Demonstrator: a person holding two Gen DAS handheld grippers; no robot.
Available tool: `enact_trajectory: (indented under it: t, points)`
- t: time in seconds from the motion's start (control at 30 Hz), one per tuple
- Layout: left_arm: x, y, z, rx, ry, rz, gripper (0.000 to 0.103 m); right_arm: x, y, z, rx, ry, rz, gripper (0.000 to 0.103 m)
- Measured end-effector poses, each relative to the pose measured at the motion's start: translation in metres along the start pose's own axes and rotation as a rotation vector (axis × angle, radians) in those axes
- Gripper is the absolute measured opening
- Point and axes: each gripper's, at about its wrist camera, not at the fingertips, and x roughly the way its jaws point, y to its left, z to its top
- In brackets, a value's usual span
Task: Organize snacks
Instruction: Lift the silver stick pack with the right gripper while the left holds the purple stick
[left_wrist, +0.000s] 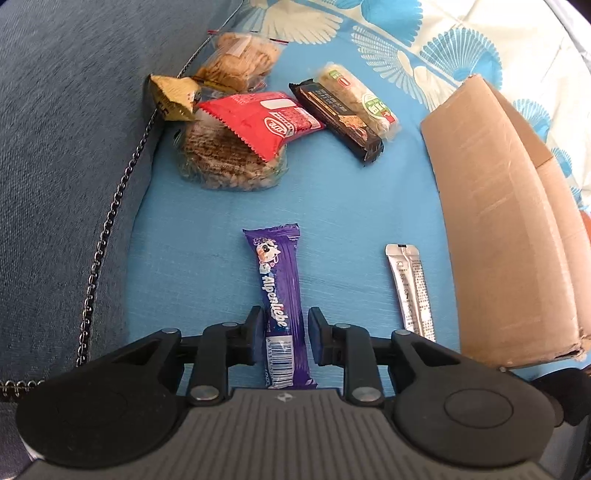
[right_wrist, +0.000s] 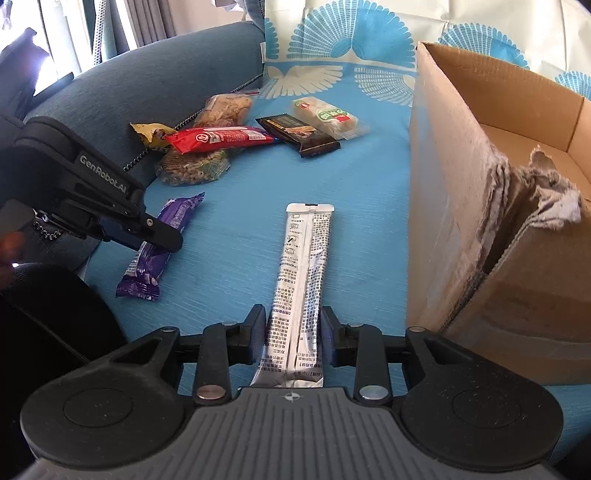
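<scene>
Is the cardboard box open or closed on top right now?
Open. The right wrist view looks over the cardboard box's torn near corner onto bare inner walls, with no flap across the top.

Glossy foil is seen on the silver sachet (right_wrist: 301, 295) between the right pads — beside it, matt torn cardboard on the box (right_wrist: 461, 206).

The left tool (left_wrist: 285, 334) points down at a purple candy bar (left_wrist: 279, 295) lying lengthwise on the blue cloth (left_wrist: 207, 229). Its pads stand on either side of the bar, with a slim gap at each side. A silver sachet (left_wrist: 410, 291) lies to the right, near the cardboard box (left_wrist: 498, 221). Farther off sit a red packet (left_wrist: 258, 118) atop a clear bag of snacks (left_wrist: 229, 166), a dark bar (left_wrist: 336, 114) and a yellow wrapper (left_wrist: 173, 96).
</scene>
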Motion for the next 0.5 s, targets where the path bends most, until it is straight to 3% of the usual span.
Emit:
enact_trajectory:
  t: [0.5]
  points:
    - [-0.0014,-0.0007,-0.0016,-0.017,-0.002,0.044,0.029,-0.0023,-0.0089,-0.0001,0.021,-0.001,0.034,0.035]
